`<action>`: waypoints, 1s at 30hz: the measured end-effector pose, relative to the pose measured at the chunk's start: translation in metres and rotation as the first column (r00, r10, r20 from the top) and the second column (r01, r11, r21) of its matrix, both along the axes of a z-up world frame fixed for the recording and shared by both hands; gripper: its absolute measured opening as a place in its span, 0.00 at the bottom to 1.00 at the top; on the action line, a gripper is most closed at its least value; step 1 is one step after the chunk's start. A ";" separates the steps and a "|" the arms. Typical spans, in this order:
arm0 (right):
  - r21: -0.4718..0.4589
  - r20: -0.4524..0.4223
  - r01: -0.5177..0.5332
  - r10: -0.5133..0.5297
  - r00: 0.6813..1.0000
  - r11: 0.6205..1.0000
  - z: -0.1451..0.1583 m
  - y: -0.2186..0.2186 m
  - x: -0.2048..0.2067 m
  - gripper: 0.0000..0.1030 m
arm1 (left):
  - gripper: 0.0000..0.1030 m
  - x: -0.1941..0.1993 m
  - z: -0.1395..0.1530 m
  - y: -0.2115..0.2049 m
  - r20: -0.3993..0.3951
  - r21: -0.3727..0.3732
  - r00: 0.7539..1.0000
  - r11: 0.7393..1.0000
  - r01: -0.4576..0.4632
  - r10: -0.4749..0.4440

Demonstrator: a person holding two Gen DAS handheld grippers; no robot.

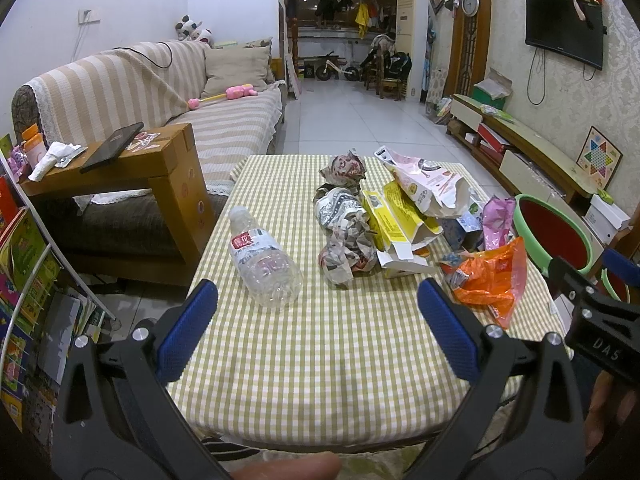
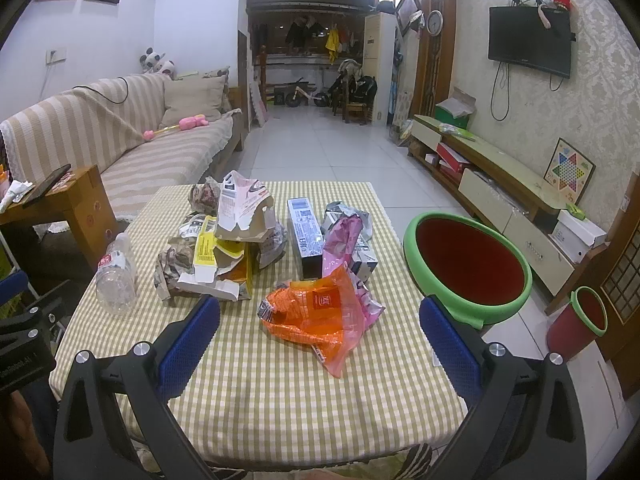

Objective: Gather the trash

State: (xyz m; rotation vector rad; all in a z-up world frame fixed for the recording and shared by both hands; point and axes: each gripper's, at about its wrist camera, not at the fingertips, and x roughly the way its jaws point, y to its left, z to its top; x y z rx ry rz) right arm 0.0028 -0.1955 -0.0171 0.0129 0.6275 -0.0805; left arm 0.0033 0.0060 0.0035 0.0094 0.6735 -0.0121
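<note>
Right wrist view: right gripper (image 2: pixel 320 322) gapes wide, holding nothing, at the near edge of the checked table (image 2: pixel 280 392). Orange wrapper (image 2: pixel 316 316) lies at 12 o'clock between the pads; green-rimmed bin (image 2: pixel 468 272) stands off the table at 2 o'clock. Left gripper (image 1: pixel 318 310) likewise wide and empty, clear bottle (image 1: pixel 264 260) at 11 o'clock. Advice: pinch the wrapper's bunched middle, not a loose corner; lift clear before swinging binward.
</note>
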 end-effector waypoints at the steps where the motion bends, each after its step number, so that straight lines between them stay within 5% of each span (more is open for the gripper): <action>1: 0.000 -0.001 0.000 0.000 1.000 1.000 -0.001 0.000 0.000 0.93 | 0.95 0.000 0.000 0.000 0.000 -0.001 1.000 1.000 0.000 0.000; 30: -0.005 0.004 0.018 -0.018 1.000 1.000 -0.003 -0.002 0.007 0.93 | 0.95 0.003 -0.001 0.005 -0.011 -0.003 1.000 1.000 -0.013 0.013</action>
